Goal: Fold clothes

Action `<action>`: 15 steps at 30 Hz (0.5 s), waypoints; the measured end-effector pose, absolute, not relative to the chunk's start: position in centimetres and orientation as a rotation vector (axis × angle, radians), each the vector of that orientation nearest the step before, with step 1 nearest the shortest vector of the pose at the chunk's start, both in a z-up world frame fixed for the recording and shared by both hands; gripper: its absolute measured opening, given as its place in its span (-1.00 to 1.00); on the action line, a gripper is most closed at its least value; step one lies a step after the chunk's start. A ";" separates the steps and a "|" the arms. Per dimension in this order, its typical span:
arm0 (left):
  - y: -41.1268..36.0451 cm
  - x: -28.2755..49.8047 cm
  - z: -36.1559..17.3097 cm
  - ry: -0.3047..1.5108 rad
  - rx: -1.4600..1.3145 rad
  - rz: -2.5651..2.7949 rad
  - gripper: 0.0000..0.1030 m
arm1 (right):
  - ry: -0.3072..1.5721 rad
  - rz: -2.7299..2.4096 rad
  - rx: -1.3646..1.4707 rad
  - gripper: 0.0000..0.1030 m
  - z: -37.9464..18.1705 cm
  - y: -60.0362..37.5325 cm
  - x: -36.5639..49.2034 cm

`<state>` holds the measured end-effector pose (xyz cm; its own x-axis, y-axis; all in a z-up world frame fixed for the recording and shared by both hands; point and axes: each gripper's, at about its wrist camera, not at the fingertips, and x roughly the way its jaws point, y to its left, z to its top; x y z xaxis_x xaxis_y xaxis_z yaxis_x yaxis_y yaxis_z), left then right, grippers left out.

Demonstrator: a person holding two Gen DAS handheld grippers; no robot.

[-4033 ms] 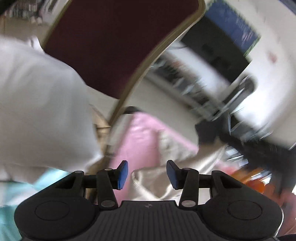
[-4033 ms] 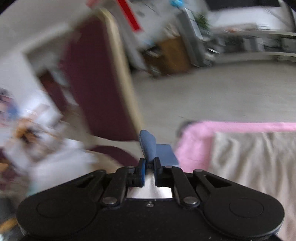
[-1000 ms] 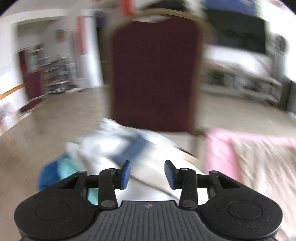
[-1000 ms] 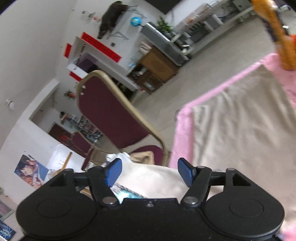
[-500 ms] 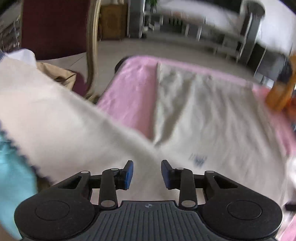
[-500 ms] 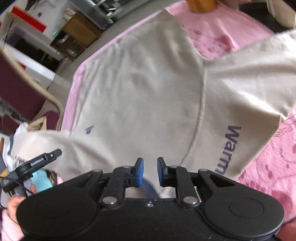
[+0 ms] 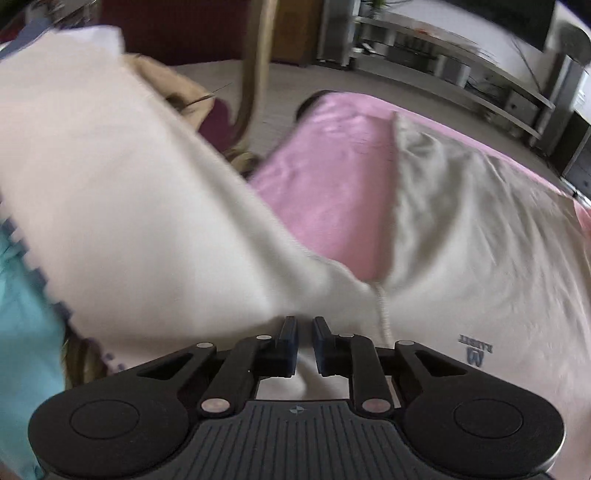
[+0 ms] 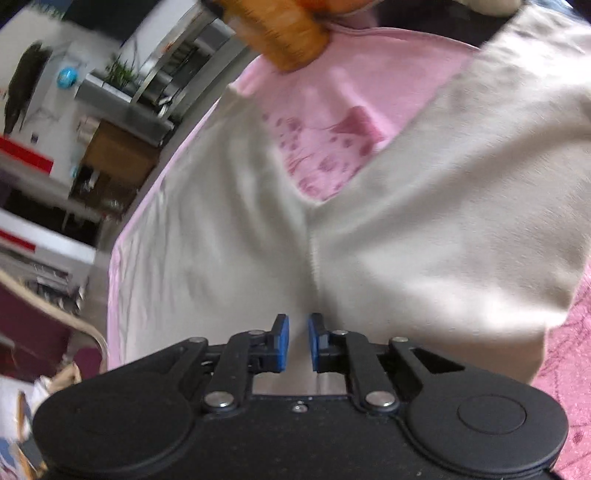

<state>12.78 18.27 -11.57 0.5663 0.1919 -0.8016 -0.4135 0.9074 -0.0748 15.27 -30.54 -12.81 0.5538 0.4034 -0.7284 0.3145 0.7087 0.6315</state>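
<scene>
A cream sweatshirt lies spread on a pink cloth over the table. One sleeve stretches away to the left in the left wrist view. My left gripper is shut on the sweatshirt near its shoulder seam. In the right wrist view the same sweatshirt fills the frame, its other sleeve running to the right. My right gripper is shut on the fabric at the other shoulder seam.
A maroon chair with a gold frame stands left of the table, with other clothes piled on it, among them a turquoise garment. An orange object sits at the far end of the pink cloth.
Both grippers have come down from facing the chair onto the sweatshirt. Their jaws have narrowed and closed on the fabric at the two shoulders.
</scene>
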 end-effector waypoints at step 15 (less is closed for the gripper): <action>20.2 5.6 -9.1 0.895 -0.226 0.491 -0.67 | 0.921 -0.051 0.819 -0.60 -10.9 -34.3 10.6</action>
<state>5.64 20.18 -9.15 0.5250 0.3140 -0.7911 -0.4982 0.8669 0.0135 10.57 -34.27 -10.86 0.6259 0.2928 -0.7229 0.3704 0.7040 0.6059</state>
